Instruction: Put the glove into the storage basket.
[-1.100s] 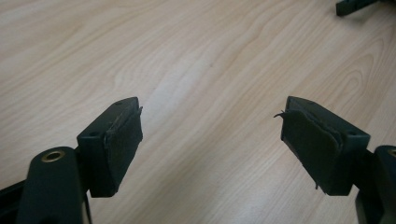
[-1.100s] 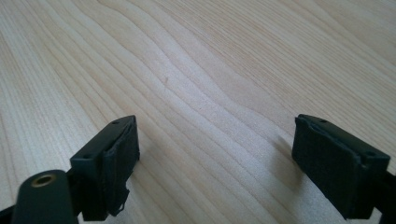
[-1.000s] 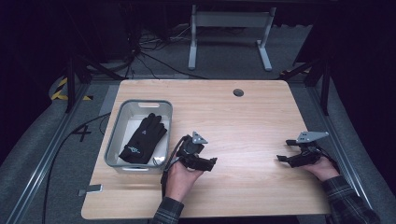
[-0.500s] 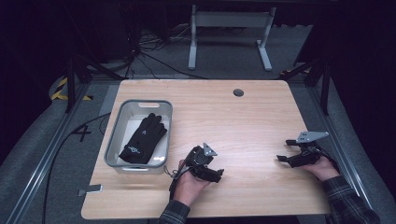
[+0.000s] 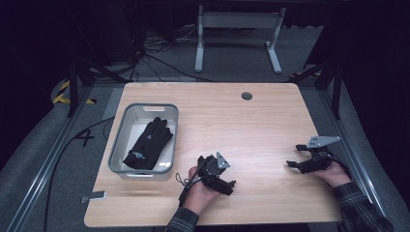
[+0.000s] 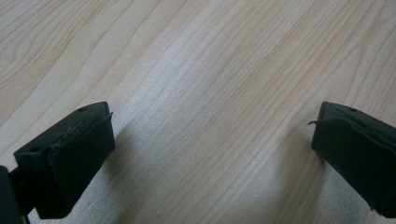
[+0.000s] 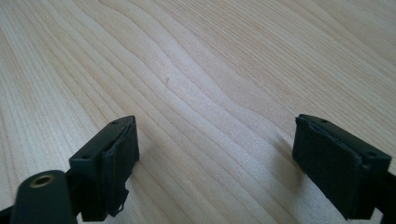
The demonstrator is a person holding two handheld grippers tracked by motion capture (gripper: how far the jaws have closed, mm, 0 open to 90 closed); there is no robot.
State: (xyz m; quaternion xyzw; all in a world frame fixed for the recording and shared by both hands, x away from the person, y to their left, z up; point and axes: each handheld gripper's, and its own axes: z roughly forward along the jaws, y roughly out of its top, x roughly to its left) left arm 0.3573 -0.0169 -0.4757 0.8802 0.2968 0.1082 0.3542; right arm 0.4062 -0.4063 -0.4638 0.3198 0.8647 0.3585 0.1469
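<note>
glove (image 5: 147, 143) in tray (image 5: 118, 141) bears small pale logo, unreadable.

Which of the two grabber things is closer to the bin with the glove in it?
The left gripper, near the table's front middle, just right of the grey bin holding the black glove. The right gripper sits far across, by the right edge.

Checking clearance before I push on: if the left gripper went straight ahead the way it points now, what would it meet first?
Probably just the bare table. The left gripper is tilted down at the wood, jaws wide apart, nothing between them.
</note>
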